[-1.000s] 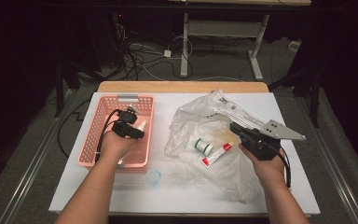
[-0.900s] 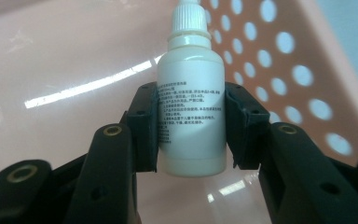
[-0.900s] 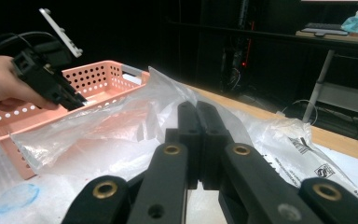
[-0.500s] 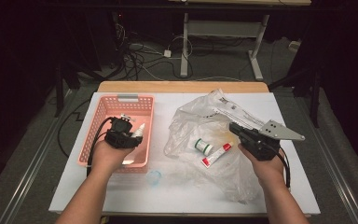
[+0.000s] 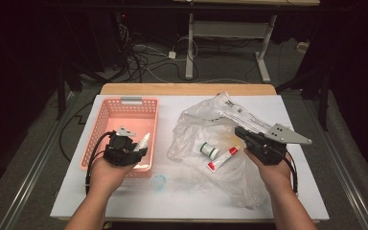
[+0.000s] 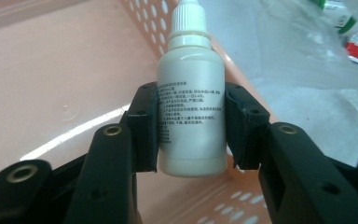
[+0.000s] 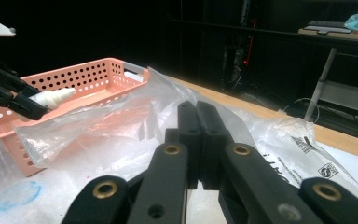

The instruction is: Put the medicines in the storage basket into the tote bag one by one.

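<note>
My left gripper (image 5: 141, 146) is shut on a white dropper bottle (image 5: 143, 140), above the near end of the pink basket (image 5: 124, 108). In the left gripper view both pads press the bottle's (image 6: 191, 107) sides, cap pointing away, with the basket floor (image 6: 51, 84) beneath. My right gripper (image 5: 239, 130) rests at the right side of a crumpled clear plastic bag (image 5: 206, 122). Its jaws (image 7: 197, 109) are shut together, and I cannot tell whether bag film (image 7: 121, 121) is pinched between them. A red-and-white tube (image 5: 222, 159) and a small green-capped jar (image 5: 209, 151) lie in the bag.
The white table (image 5: 196, 201) has a wooden strip along its far edge and a faint blue stain (image 5: 158, 182) near the basket's front corner. Beyond the table are a dark floor, cables and a desk frame. The right gripper view shows the bottle (image 7: 51, 97) against the basket (image 7: 88, 74).
My left hand has carried the bottle from the middle of the basket toward its near end. The right hand has stayed put.
</note>
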Action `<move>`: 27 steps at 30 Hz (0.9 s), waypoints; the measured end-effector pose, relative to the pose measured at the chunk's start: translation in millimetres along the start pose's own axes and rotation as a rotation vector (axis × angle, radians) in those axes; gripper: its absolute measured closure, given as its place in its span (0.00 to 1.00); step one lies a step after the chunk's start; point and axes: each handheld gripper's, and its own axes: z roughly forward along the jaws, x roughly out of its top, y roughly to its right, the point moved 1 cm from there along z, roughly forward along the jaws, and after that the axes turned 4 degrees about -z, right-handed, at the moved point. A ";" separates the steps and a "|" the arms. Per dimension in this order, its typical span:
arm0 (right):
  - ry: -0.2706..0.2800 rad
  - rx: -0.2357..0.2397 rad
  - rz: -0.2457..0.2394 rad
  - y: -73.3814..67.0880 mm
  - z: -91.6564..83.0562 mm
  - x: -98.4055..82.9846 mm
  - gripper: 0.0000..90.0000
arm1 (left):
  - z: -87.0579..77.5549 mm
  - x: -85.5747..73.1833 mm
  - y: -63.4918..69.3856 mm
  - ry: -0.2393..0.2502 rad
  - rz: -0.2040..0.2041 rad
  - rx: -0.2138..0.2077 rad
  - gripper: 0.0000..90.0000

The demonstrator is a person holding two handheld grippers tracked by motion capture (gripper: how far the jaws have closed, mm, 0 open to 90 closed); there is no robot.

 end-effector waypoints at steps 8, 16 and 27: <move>0.000 0.000 -0.002 -0.1 0.5 -0.2 1.00 | -14.8 -8.6 19.2 0.057 0.041 -0.031 0.65; 0.001 0.001 -0.006 -0.5 0.7 -0.2 1.00 | -24.8 -11.6 48.3 0.106 0.106 -0.092 0.65; 0.001 0.000 -0.008 -0.3 0.9 -0.5 1.00 | -10.4 -31.1 89.7 0.070 0.193 -0.179 0.65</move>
